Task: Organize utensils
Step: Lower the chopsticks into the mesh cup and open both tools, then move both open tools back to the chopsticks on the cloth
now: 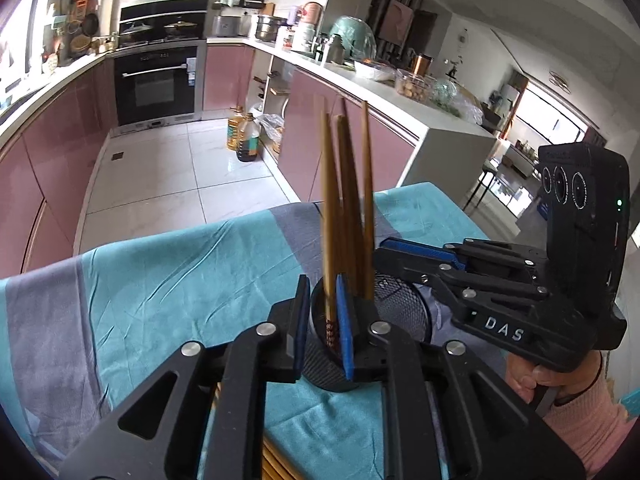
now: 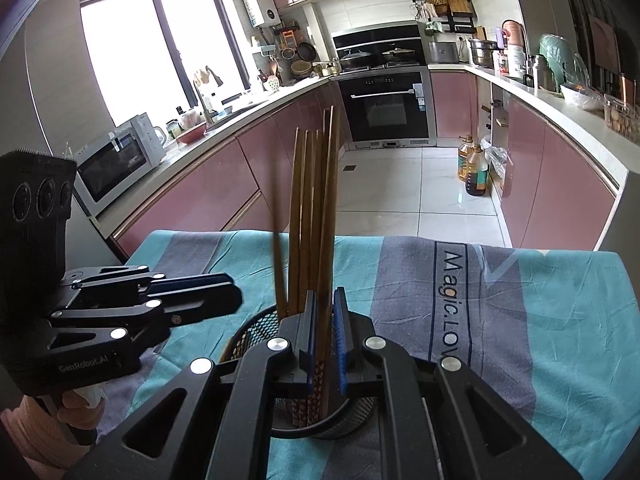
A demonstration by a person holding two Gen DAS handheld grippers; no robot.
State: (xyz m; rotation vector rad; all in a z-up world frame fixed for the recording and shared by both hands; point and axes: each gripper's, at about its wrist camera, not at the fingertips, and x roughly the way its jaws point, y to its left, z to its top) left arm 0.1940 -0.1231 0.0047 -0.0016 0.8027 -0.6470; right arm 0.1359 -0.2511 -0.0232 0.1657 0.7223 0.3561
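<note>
Both tongs met over a black mesh holder (image 2: 256,334) on the cloth-covered bench (image 2: 560,320). The left tongs (image 1: 324,320) stood slightly parted around one chopstick (image 1: 330,216); the right tongs (image 2: 324,336) were nearly shut on a chopstick bundle (image 2: 316,216). Long axes ran upright, lower ends inside the holder, directly beneath both tongs

Brown wooden chopsticks (image 1: 347,200) with patterned red ends stand nearly upright, tips up and fanned slightly apart, inside a black wire-mesh cup (image 1: 400,312). The cup stands upright on the teal and grey cloth (image 1: 160,280).
</note>
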